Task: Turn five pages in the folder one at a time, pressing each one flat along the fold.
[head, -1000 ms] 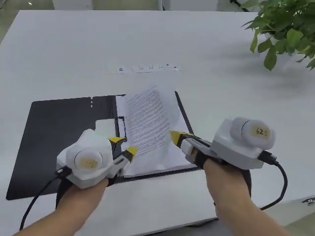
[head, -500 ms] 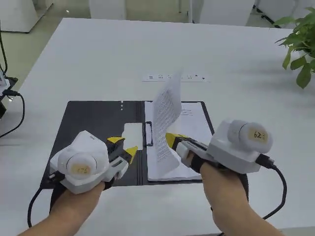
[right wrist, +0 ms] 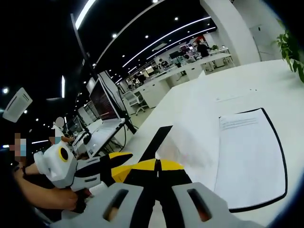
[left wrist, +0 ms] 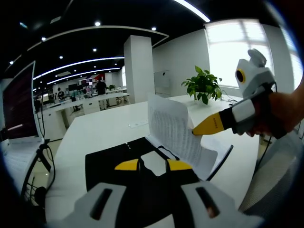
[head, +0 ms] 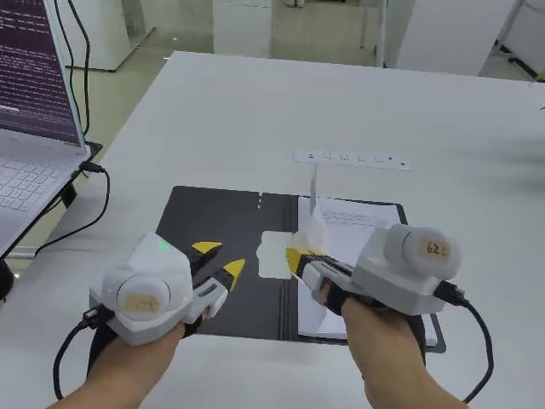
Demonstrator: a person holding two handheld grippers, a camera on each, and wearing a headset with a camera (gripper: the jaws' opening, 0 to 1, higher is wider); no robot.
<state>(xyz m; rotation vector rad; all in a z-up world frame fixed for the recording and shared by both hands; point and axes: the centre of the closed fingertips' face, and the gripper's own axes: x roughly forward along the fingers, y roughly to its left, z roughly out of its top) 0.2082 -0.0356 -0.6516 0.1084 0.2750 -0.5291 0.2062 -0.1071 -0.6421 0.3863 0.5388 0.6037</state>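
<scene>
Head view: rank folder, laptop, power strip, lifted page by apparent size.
1. folder: largest.
2. laptop: next, though cropped by the frame edge.
3-4. power strip and lifted page: both slim slivers, the page nearly edge-on; too close to rank.

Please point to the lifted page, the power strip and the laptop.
lifted page [left wrist: 176, 134], left gripper view, middle of the sheet
power strip [head: 353, 159], head view, middle of its top
laptop [head: 30, 183], head view, its keyboard

The black folder [head: 217, 256] lies open and flat near the worktop's [head: 255, 111] front edge. One printed page [head: 314, 227] stands upright over the fold, slightly curled. The remaining sheets [head: 362, 223] lie flat on the folder's right half.
</scene>
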